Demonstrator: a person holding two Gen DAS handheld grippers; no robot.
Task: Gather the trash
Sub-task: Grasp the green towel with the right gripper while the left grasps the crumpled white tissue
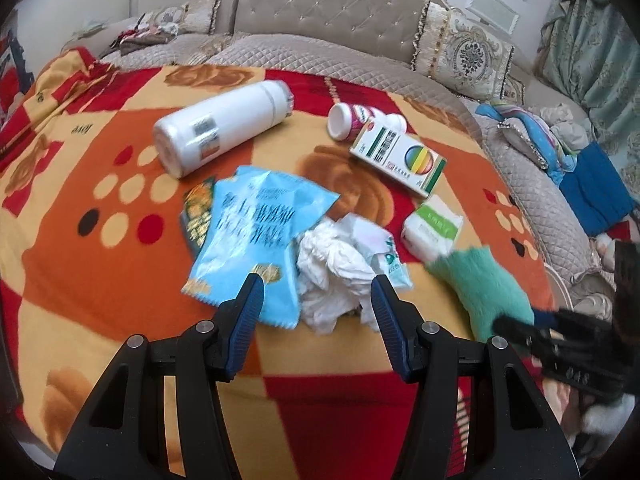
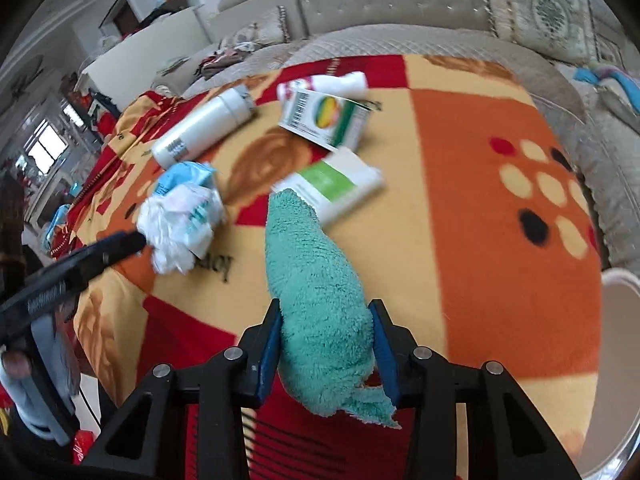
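Patterned blanket (image 1: 340, 412) before quilted sofa (image 1: 320, 8)

Patterned orange-red blanket (image 1: 100, 280) covers the table; beige tufted sofa (image 1: 320, 8) with embroidered cushion (image 1: 468, 52) behind.

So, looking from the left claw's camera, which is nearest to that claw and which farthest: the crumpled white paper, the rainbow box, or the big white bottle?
1. Crumpled white paper: right ahead of the left claw, between its fingertips.
2. Rainbow box: farther back, to the right.
3. Big white bottle: back left, lying on its side. It looks about as far as the box, so those two are too close to call.
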